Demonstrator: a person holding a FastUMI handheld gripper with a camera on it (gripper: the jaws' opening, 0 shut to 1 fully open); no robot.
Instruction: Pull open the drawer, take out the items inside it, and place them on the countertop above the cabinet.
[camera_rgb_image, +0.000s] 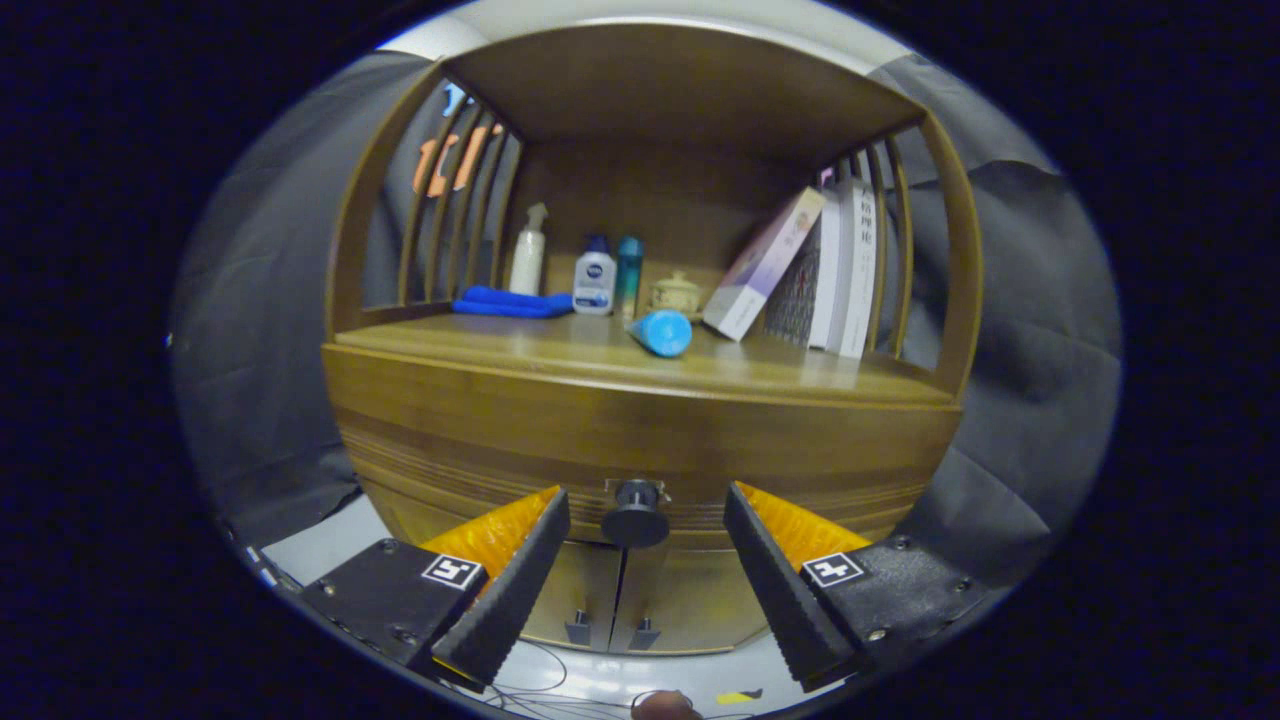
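A wooden cabinet fills the view, with its closed drawer front just ahead of me. The drawer's dark round knob sits between my two fingers, level with their tips, touched by neither. My gripper is open, its jaws spread wide on either side of the knob. Above the drawer lies the wooden countertop. What lies inside the drawer is hidden.
On the countertop: a folded blue cloth, a white spray bottle, a white jar, a teal bottle, a small ceramic pot, a blue tube lying down, leaning books. Two lower doors sit under the drawer.
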